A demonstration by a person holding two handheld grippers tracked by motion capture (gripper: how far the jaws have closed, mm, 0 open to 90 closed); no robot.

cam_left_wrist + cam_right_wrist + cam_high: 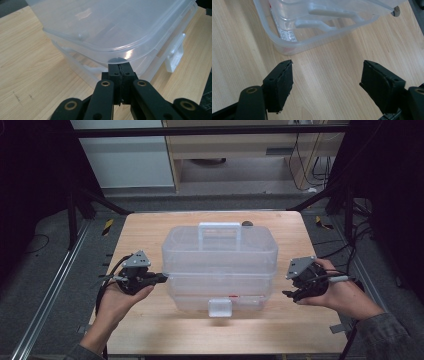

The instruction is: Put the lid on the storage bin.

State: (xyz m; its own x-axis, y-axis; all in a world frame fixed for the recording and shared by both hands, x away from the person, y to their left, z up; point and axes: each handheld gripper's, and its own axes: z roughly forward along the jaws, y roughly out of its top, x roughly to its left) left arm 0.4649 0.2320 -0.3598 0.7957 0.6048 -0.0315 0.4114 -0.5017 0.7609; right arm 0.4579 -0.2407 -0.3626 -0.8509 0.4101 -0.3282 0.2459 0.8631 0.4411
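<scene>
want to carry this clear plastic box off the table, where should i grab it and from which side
Probably by the white handle on the lid of the box, coming from above. It stands upright as an open loop, so fingers can close across its top bar. The side walls are wide, smooth and rounded, a poor hold for narrow fingers. First check the front latch, which seems to hang loose.

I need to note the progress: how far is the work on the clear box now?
Done: little; the clear box looks closed, front latch down. In hand: the shut left gripper meets its lid edge; the right gripper waits open beside it. Left: probably opening it.
</scene>
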